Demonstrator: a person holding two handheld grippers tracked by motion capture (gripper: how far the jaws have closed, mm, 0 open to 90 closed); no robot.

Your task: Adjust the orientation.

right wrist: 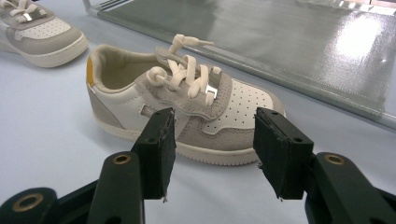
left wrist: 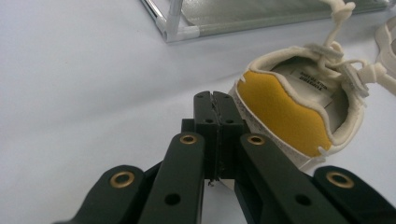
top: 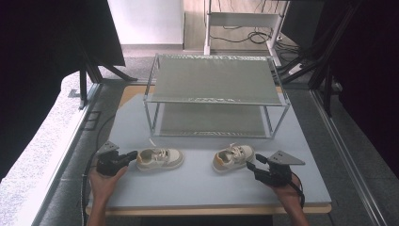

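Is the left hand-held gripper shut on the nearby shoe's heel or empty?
Shut, and whether it pinches anything I cannot tell: the left hand-held gripper has its jaws pressed together beside the small white-and-grey sneaker's yellow-lined heel.

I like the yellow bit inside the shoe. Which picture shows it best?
The left gripper view: the left shoe's yellow heel lining is close. The high view shows that shoe small; the right gripper view catches its toe.

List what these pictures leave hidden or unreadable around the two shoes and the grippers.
- Left gripper, left gripper view: jaws shut beside the left shoe; whether they pinch its heel edge is hidden behind the jaws.
- Tongue label, same view: print too small to read.
- Left shoe's toe, same view: cut off by the right edge.
- Right shoe, right gripper view: far side turned away.
- Rack, high view: top shelf covers part of the lower one.
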